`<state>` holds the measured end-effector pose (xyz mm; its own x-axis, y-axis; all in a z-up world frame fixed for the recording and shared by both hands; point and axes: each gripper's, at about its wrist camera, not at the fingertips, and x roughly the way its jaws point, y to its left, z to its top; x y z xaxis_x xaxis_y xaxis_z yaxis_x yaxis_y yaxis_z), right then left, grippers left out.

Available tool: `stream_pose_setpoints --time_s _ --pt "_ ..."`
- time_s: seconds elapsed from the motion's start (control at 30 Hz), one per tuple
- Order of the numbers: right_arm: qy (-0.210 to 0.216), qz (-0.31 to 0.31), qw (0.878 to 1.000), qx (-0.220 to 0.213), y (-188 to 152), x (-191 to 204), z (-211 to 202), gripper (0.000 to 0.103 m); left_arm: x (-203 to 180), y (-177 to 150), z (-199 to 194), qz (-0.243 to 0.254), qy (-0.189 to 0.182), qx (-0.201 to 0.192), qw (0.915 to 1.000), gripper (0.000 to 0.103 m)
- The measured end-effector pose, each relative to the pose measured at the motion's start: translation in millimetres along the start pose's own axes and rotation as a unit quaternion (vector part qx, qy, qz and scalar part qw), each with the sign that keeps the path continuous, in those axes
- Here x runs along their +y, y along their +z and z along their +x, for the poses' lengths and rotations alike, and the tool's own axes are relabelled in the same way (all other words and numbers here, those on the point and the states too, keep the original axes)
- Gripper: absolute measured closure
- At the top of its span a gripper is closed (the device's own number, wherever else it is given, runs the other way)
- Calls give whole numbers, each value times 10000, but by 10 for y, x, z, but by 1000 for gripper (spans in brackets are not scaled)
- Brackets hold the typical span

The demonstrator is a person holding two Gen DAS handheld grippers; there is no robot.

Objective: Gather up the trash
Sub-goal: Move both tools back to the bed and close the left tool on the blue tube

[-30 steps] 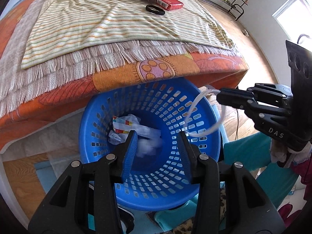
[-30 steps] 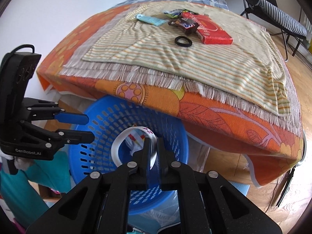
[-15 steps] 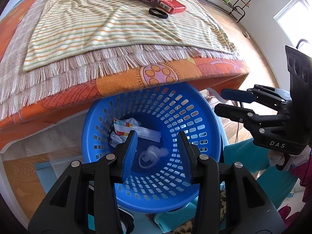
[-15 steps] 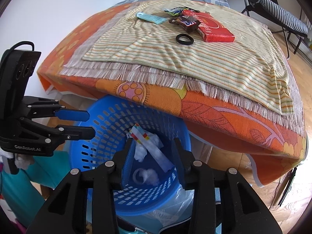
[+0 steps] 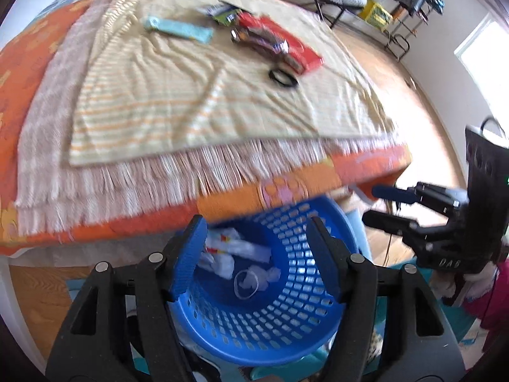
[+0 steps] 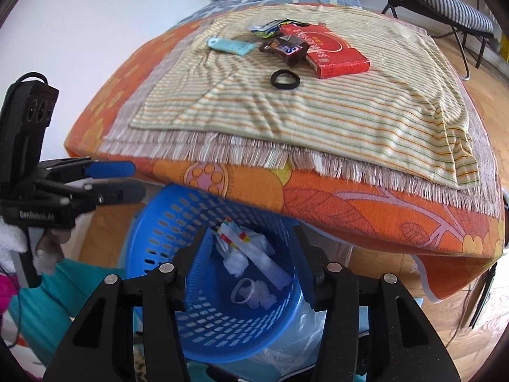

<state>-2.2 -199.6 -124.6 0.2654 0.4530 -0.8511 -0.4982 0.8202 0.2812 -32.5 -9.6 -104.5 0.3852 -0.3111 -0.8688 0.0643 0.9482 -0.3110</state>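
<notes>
The left gripper (image 5: 256,258) hangs over the blue basket (image 5: 286,328) at 6 o'clock, its jaws opening with nothing between them. In the basket lie white crumpled wrappers (image 5: 235,254) and a clear ring (image 5: 246,285). At 3 o'clock the right gripper (image 5: 373,203) reaches in (also empty). At 12 o'clock, on the striped blanket (image 5: 159,95), sit a red box (image 5: 280,46), a black ring (image 5: 283,78) and a teal tube (image 5: 178,30).
</notes>
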Motion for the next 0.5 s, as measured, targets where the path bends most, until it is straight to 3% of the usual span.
stream_pose_setpoints --time_s 0.27,0.5 --pt "184 326 9992 -99 250 -103 -52 52 205 499 -135 -263 242 -417 9985 36" --pt "-39 150 9991 -399 642 -127 -145 52 457 934 -105 -608 367 -682 9951 36"
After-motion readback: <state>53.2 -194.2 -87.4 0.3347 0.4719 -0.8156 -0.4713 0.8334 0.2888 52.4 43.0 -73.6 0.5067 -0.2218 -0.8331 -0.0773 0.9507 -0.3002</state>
